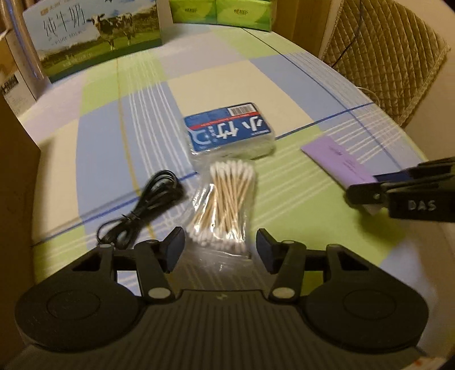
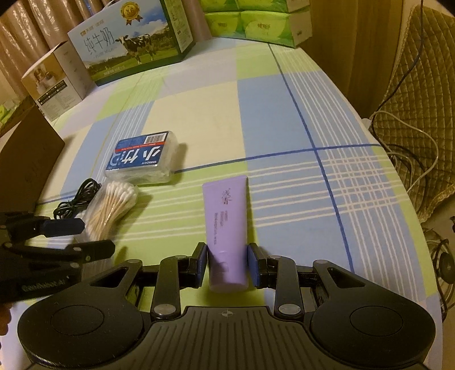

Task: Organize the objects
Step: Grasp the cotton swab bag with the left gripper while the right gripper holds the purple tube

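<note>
A clear bag of cotton swabs (image 1: 224,205) lies on the checked tablecloth, just ahead of my open, empty left gripper (image 1: 220,250); it also shows in the right wrist view (image 2: 111,207). Beyond it sits a clear box with a blue label (image 1: 230,129), also in the right wrist view (image 2: 142,156). A coiled black cable (image 1: 148,205) lies left of the swabs. My right gripper (image 2: 227,264) has its pads against the cap end of a purple tube (image 2: 227,227) lying on the cloth; the tube shows in the left wrist view (image 1: 338,162).
A milk carton box (image 2: 133,48), a white box (image 2: 57,82) and green tissue packs (image 2: 256,25) stand along the far edge. A brown cardboard box (image 2: 25,159) is at the left. A quilted chair (image 2: 421,94) with cables stands off the right edge.
</note>
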Demonstrator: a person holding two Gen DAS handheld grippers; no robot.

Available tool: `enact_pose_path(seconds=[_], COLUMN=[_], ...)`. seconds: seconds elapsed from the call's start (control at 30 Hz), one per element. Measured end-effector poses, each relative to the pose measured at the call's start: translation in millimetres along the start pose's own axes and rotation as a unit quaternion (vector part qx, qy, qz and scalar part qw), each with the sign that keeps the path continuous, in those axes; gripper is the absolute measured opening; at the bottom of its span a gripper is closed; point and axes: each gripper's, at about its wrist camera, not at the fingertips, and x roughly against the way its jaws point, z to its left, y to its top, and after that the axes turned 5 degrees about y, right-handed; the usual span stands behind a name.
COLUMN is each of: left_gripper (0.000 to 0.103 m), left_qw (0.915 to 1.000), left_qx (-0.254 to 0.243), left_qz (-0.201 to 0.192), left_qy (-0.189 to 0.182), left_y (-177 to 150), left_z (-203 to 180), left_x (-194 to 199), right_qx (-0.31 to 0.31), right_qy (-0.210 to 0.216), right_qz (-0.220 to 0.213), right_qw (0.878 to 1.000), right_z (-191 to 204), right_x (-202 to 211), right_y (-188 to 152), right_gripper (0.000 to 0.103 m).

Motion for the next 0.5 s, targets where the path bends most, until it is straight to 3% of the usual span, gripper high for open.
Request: enact_pose_path(seconds=[0.23,0.37,0.5], left_gripper=[0.057,0.057,0.058], left_qw=[0.9999,0.9999,0.9998], left_qx=[0.008,0.000,-0.011], left_qz=[-0.010,-0.011,-0.017], left_qy=[-0.004,0.001,-0.004], left_y=[11,15,17], left_z=[5,4,0], left_x=[-6,-13,-16], right_qx=[0.015,0.021,0.033], right_qy=[-0.001,0.001,-0.004], right_qz=[-0.006,-0.008,-0.006], right_qw=[1.000,1.000,0.999], right_z=[2,4,7], right_x=[-7,-12,-13], right_y=[5,10,9], right_gripper=[0.031,0.038,0.038])
